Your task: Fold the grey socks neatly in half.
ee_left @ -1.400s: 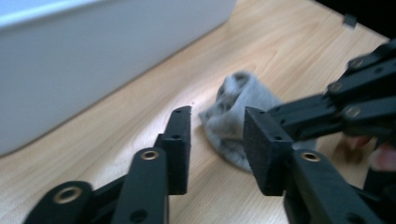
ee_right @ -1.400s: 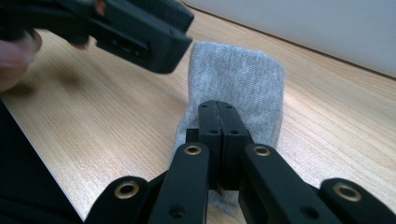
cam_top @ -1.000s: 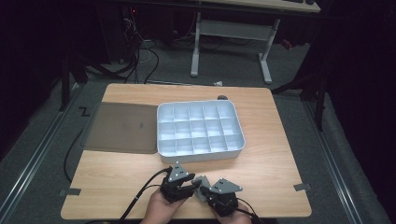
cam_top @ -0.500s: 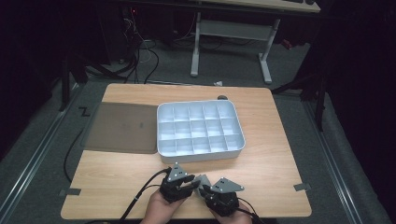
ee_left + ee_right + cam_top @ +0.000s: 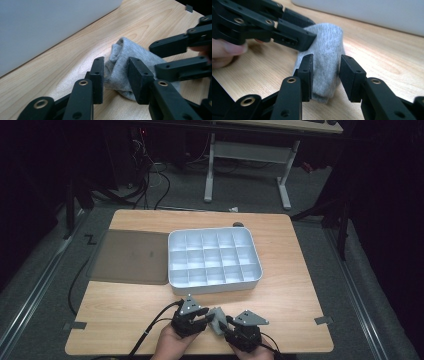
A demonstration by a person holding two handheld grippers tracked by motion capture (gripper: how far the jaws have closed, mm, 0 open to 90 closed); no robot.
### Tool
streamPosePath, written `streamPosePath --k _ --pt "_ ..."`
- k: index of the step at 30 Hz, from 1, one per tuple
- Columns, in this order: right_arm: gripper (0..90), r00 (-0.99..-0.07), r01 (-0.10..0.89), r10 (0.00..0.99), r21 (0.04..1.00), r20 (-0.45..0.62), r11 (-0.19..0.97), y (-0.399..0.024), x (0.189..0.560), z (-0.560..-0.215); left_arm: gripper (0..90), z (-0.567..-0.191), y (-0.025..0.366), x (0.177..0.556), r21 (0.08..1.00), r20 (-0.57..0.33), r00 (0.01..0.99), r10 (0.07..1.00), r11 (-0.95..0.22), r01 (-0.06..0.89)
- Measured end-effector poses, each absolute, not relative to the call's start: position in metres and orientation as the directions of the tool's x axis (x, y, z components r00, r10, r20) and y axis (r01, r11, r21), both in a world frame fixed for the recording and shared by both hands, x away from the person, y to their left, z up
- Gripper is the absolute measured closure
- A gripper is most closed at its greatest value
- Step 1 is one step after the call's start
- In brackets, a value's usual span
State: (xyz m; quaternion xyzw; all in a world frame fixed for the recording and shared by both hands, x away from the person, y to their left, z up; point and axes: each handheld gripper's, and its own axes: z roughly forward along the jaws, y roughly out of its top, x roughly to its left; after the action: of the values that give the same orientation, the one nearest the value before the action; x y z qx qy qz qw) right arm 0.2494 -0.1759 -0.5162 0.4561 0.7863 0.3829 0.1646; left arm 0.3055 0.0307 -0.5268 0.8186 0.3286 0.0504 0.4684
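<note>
A small grey sock point(image 5: 216, 318) lies bunched near the table's front edge, between my two grippers. My left gripper point(image 5: 207, 319) comes at it from the left. In the left gripper view its pads point(image 5: 99, 75) press the folded sock point(image 5: 117, 60) from both sides, after closing a little. My right gripper point(image 5: 224, 324) reaches in from the right. Its jaws have just been opening and now straddle the sock point(image 5: 324, 50), with a dark gap at the right pad point(image 5: 348, 75). The left gripper's fingers point(image 5: 292, 35) pinch the sock's top end.
A white tray point(image 5: 215, 287) with several empty compartments stands mid-table, just beyond the grippers. A dark flat lid point(image 5: 130, 255) lies to its left. Bare wood stretches to both sides along the front edge. A hand point(image 5: 227, 50) holds the left gripper.
</note>
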Motion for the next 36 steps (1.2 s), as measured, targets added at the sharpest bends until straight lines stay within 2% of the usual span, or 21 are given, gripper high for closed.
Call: streamPosePath --k 4,13,25,29,36 --pt "64.6 -0.531 0.596 0.843 0.746 0.088 0.297 -0.176 0.251 -0.518 64.2 -0.524 0.032 0.305 0.802 -0.226 0.777 0.587 -0.340 0.490" --pt "63.8 -0.540 0.611 0.836 0.729 0.100 0.307 -0.178 0.255 -0.518 53.0 -0.520 0.027 0.295 0.807 -0.205 0.786 0.584 -0.353 0.473" --pt "57.2 -0.546 0.644 0.826 0.701 0.142 0.305 -0.183 0.263 -0.517 59.0 -0.531 0.025 0.299 0.793 -0.205 0.789 0.580 -0.374 0.482" --pt "55.9 -0.551 0.664 0.818 0.681 0.166 0.309 -0.185 0.267 -0.514 63.2 -0.531 0.025 0.298 0.794 -0.203 0.795 0.572 -0.379 0.476" --pt "54.3 -0.568 0.699 0.798 0.630 0.202 0.339 -0.187 0.273 -0.507 64.6 -0.531 0.026 0.300 0.785 -0.212 0.797 0.566 -0.387 0.484"
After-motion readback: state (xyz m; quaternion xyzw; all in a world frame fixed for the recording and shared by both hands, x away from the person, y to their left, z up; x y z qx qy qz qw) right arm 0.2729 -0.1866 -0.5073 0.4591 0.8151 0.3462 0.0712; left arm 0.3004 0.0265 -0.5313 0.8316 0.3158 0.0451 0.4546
